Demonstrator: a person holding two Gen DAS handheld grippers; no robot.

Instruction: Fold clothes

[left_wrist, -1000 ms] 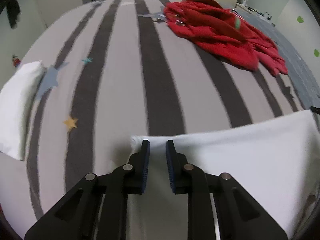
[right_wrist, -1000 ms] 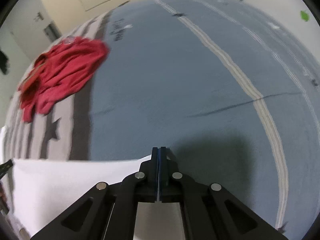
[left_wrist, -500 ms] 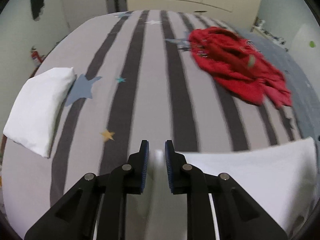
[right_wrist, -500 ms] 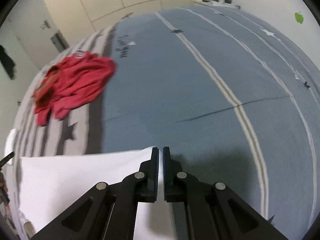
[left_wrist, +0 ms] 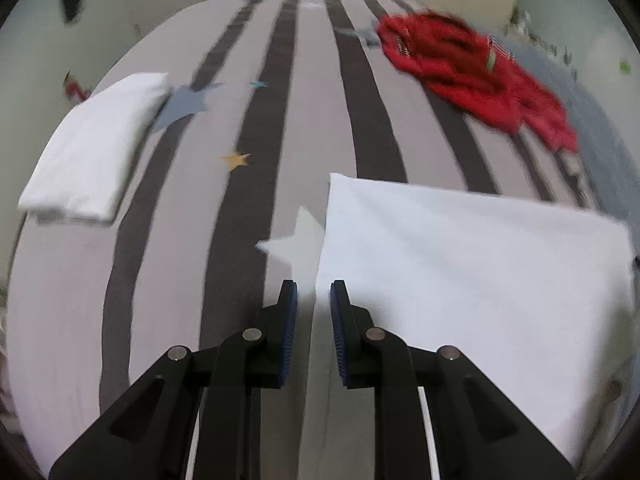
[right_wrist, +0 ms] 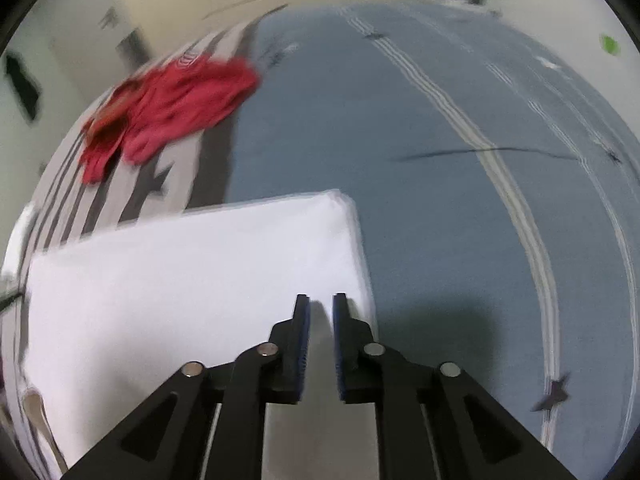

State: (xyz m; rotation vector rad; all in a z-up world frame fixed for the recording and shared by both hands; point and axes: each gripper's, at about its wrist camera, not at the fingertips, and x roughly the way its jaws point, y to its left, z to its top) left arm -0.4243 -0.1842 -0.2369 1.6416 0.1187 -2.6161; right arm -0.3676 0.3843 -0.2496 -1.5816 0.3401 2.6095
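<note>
A: Where's the white garment (left_wrist: 460, 264)?
B: Flat rectangle on the bed (left_wrist: 280, 80), near edge, lying over the seam where the striped cover meets the blue cover (right_wrist: 440, 140). Crisp edges, looks folded at least once.

A: Grippers?
B: Left gripper (left_wrist: 313, 300) has a narrow gap between its jaws and grips nothing; it sits at the rectangle's left edge. Right gripper (right_wrist: 321, 312) is the same, slightly parted and empty, over the right edge.

A: Step in hand?
B: Hard to settle. Fits a fold just laid down, or lining up for another fold. Frames are blurry.

A: Tips if another fold comes?
B: My judgement: pinch both corners of one edge evenly, catch all layers, carry across level so edges line up.

A: Other clothes?
B: Red garment (left_wrist: 472, 72) crumpled toward the far side. White folded piece (left_wrist: 96, 152) at the left edge.
</note>
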